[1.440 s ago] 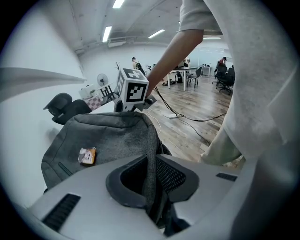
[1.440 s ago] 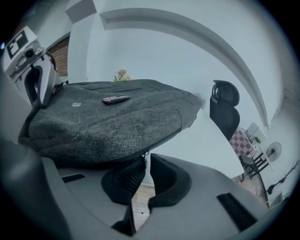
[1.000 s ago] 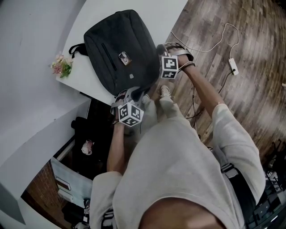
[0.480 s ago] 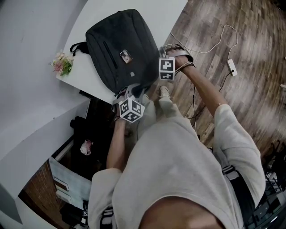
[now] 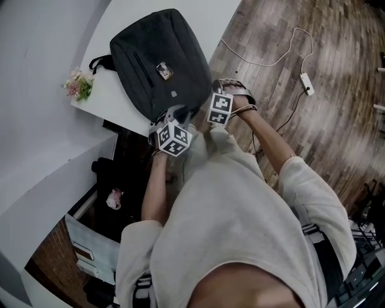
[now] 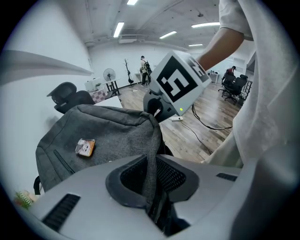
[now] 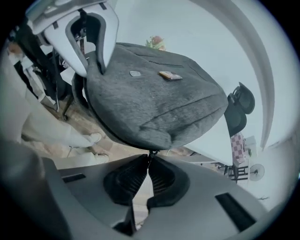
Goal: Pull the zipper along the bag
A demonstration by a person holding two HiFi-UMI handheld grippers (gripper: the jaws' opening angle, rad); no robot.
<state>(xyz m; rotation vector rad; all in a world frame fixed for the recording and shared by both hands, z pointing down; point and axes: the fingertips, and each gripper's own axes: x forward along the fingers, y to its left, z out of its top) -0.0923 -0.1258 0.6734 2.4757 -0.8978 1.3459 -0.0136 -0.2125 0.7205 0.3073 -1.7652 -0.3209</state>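
Pulling step, seemingly: left gripper [image 6: 150,185] clamps the dark grey fabric bag's [image 5: 153,57] edge. Right gripper [image 7: 148,164] pinches the small metal zipper pull [image 7: 150,153] and should next drag steadily along that edge.

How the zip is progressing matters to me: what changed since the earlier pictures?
The right claw, shut on the zipper pull, travelled along the bag's near edge toward the left claw. The left claw kept its pinch on the bag's fabric; the bag stayed on the table.
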